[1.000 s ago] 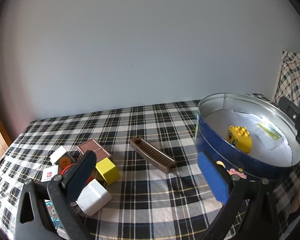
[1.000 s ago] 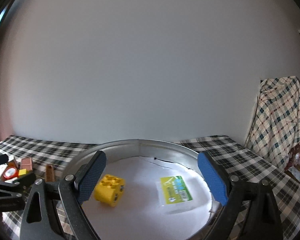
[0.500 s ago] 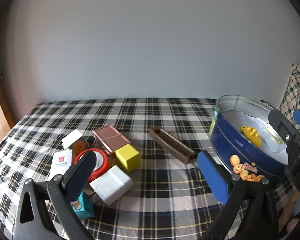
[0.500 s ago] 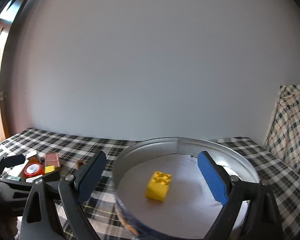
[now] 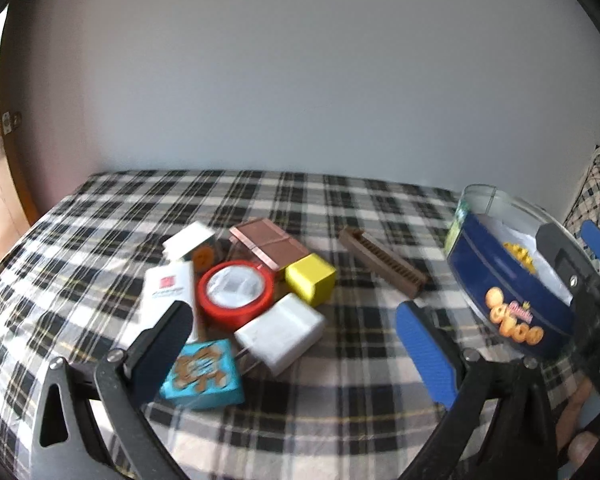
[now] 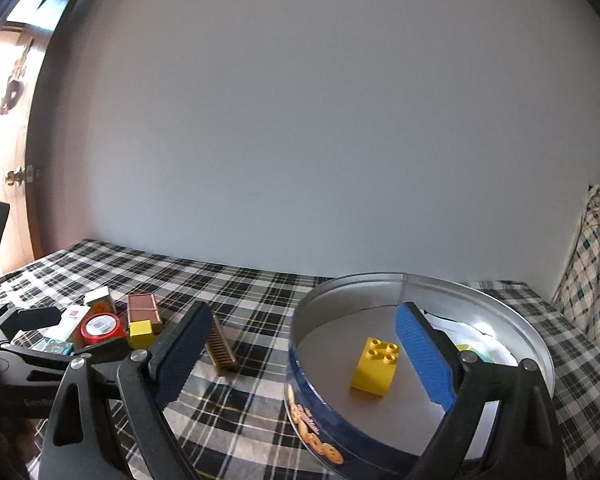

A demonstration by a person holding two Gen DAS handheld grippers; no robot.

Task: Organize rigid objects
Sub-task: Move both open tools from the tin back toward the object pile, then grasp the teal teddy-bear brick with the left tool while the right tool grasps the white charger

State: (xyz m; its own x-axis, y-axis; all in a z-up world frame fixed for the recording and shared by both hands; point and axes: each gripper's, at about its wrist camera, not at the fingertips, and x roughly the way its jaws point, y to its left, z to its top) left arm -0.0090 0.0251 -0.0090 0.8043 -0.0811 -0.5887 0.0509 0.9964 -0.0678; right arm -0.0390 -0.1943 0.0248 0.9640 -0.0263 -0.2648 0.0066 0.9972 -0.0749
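Plaid cloth [image 5: 340, 412] is covering the bench, and your left tongs [image 5: 292, 344] are hanging wide open above it with nothing between the pads. Just beyond them a cluster of small things is lying close together: a teal box [image 5: 204, 376], a white charger block [image 5: 280, 332], a red-rimmed round tin [image 5: 236, 294], a yellow cube [image 5: 310, 280], a brown slab [image 5: 268, 244] and a white carton with a red mark [image 5: 166, 292]. A brown comb-like bar [image 5: 382, 266] is lying apart from them, between the cluster and the blue cookie tin [image 5: 504, 300].

You are holding your right tongs [image 6: 304, 360] equally wide, gripping nothing, with one pad over the cloth and the blue pad over the tin's silver rim [image 6: 380, 280]. Inside the tin a yellow studded brick [image 6: 374, 366] is sitting upright on the pale liner, with a small green-printed packet [image 6: 470, 350] partly hidden behind the blue pad.
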